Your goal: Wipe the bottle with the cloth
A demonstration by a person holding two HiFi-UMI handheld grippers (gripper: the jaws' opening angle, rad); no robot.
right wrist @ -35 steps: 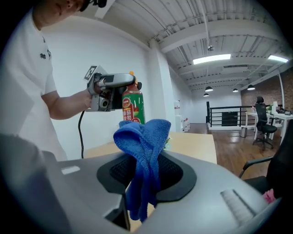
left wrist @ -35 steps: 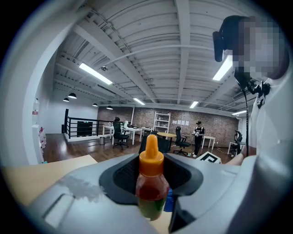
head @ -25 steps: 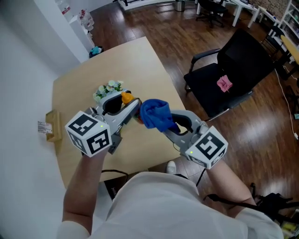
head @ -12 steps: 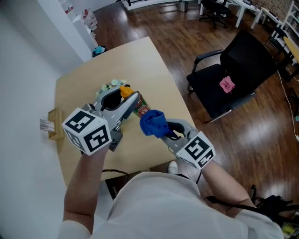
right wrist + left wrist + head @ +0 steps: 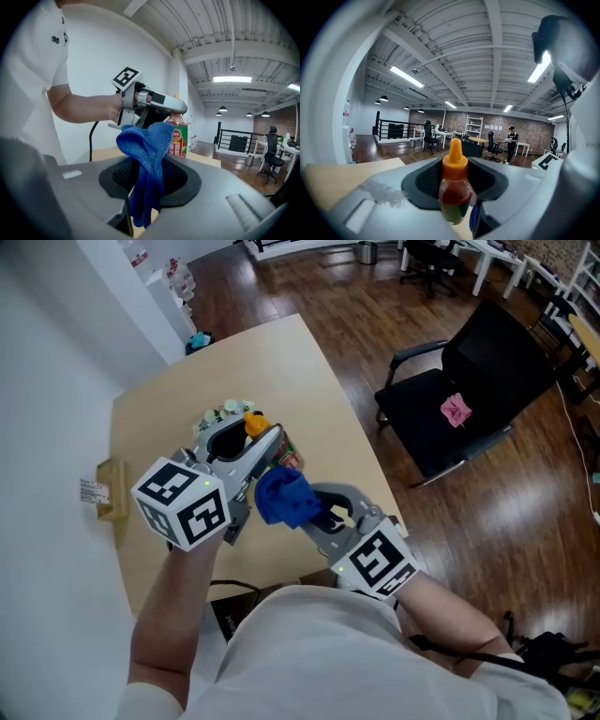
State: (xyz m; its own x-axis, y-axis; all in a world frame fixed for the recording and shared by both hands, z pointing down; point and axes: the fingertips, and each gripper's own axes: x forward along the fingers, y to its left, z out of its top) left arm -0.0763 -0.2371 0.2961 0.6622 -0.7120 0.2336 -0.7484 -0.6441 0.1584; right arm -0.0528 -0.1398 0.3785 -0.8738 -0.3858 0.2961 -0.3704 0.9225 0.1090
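Gripping the bottle [image 5: 453,187] by its body, the left gripper [image 5: 263,450] had both jaws closed on it above the worktop [image 5: 155,427]. The right gripper [image 5: 143,206] had its jaws clamped on the blue cloth [image 5: 281,498], which was bunched just beside the bottle's label. Contact could not be confirmed.

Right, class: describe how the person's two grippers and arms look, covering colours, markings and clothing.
Both are grey moulded plastic with black padded hollows. The left gripper and right gripper each carry a white cube with black square markers. A black cable runs down from the left one. The person wears a white short-sleeved shirt.
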